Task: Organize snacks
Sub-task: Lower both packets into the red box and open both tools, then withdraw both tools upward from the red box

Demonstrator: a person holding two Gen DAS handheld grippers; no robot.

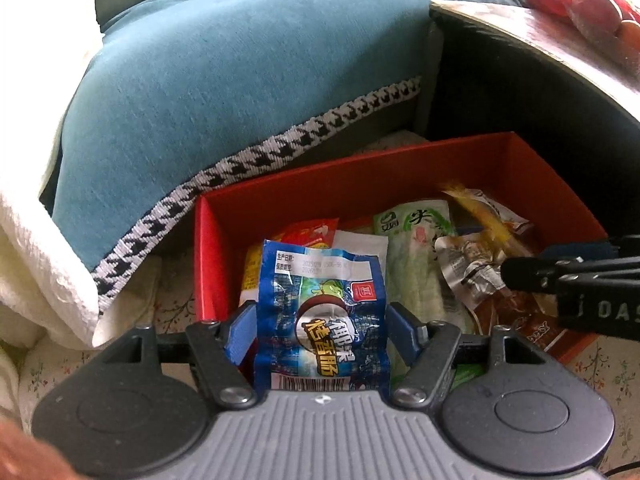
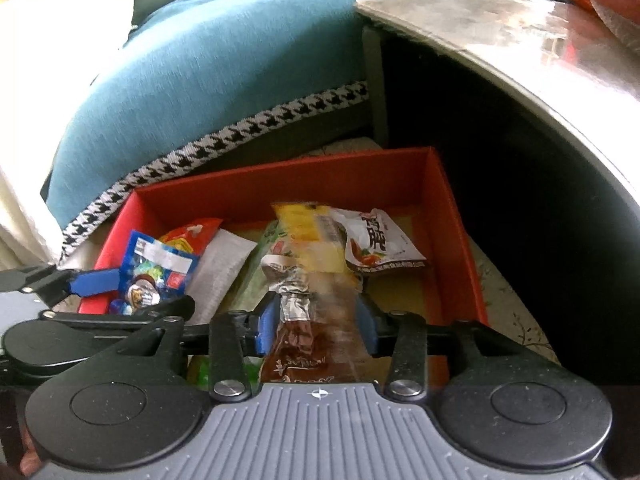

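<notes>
Left gripper (image 1: pixel 320 332): blue pads on either side of a blue sausage packet (image 1: pixel 320 312), gripping it upright above the near left corner of the red box (image 1: pixel 360 184).

Right gripper (image 2: pixel 318 320): jaws at a narrow gap with a brown snack packet (image 2: pixel 308 336) between the pads. Picture blurred there; cannot tell whether the pads press on it.

Box contents: a green packet (image 1: pixel 416 248), a yellow packet (image 2: pixel 308 236), a white packet with red print (image 2: pixel 380 240), a red-and-yellow packet (image 2: pixel 188 236), a plain white packet (image 2: pixel 220 268).

Surroundings: box sits on a floral cloth (image 1: pixel 172 304). A teal cushion (image 1: pixel 224 80) with houndstooth trim crowds the box's far left side. A table (image 2: pixel 520 48) overhangs on the right.
</notes>
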